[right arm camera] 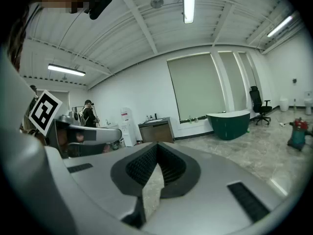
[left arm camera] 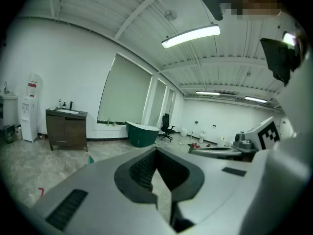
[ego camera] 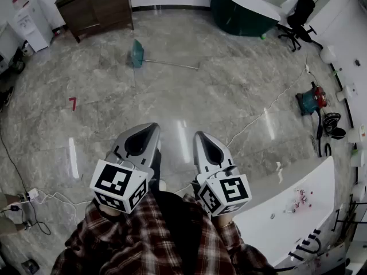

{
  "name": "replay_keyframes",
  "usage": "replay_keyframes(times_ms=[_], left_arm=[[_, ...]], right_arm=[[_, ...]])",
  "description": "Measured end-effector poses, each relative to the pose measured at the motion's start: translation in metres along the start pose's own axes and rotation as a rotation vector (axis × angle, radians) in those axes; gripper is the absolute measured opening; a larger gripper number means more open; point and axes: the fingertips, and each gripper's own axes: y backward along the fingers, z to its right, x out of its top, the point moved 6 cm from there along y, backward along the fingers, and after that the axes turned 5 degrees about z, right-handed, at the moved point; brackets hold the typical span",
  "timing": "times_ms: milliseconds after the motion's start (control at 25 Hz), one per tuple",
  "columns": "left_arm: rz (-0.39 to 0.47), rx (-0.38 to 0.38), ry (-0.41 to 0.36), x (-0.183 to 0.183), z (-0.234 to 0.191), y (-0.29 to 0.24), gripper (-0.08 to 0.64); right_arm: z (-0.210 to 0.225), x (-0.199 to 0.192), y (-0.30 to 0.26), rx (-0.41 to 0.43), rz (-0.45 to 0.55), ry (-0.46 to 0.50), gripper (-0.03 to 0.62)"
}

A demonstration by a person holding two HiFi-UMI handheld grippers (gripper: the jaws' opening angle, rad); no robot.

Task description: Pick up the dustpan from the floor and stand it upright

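Both left tool [ego camera: 152,127], right tool [ego camera: 198,135] pressed together | dustpan [ego camera: 137,54] flat on floor [ego camera: 189,99], well ahead

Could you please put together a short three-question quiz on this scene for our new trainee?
1. True or false: the dustpan stands upright against the cabinet.
2. Multiple choice: the left gripper and right gripper are A) both shut and empty, B) both holding the dustpan, C) one open, one shut.
3. Fill in: the dustpan's long handle lies flat on the ____.
Key: 1 false, it lies on the floor, apart from the cabinet; 2 A; 3 floor.
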Motion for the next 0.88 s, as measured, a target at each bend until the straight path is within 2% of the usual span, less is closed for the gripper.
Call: replay_keyframes(times_ms=[240, 560, 880], left_arm=[[0.005, -0.008, 0.003, 0.015, -0.04, -0.061, 0.0], [0.04, -0.016, -0.01, 0.059, -0.101, -0.151, 0.0], [0.008, -0.011, -0.004, 0.077, -0.172, -0.212, 0.002]], right_arm=[[0.029, 0.012, -0.064, -0.003, -0.011, 0.015, 0.009], [0.08, 0.054, -0.168, -0.002, -0.003, 0.053, 0.011], [0.108, 0.069, -0.263, -0.031, -0.021, 0.045, 0.011]])
